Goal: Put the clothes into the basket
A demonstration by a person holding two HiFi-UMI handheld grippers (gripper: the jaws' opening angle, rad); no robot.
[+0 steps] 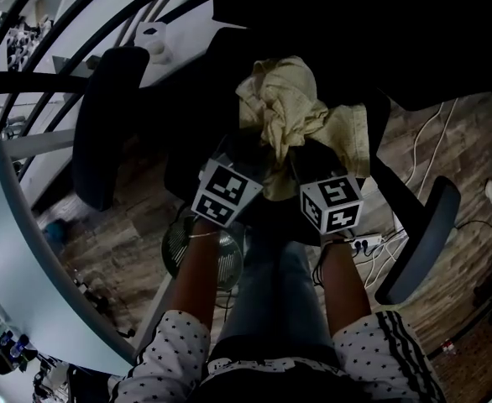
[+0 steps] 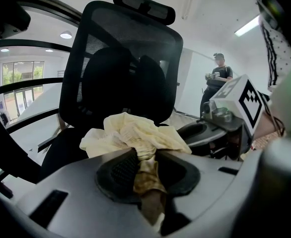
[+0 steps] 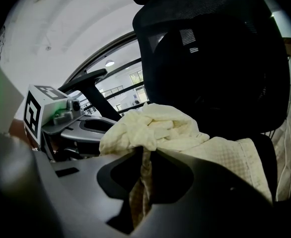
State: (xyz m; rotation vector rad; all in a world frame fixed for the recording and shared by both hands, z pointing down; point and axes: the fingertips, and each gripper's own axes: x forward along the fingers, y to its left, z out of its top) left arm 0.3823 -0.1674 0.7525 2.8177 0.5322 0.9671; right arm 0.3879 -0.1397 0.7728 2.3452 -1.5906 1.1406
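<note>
Our left tool (image 2: 144, 168) pinches a twisted fold of the pale yellow garment (image 1: 281, 107). The bunched cloth rises just beyond its tips, over the seat of the black office chair (image 2: 120, 68). Our right tool (image 3: 142, 175) is clamped on another fold. We count one garment and two tools.

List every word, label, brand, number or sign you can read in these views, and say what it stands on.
No readable text anywhere.
The white cube on the left gripper: black square marker patterns only, no letters or digits.
The white cube on the right gripper: the same.
The pale yellow crumpled cloth and the black mesh office chair: no label visible.
</note>
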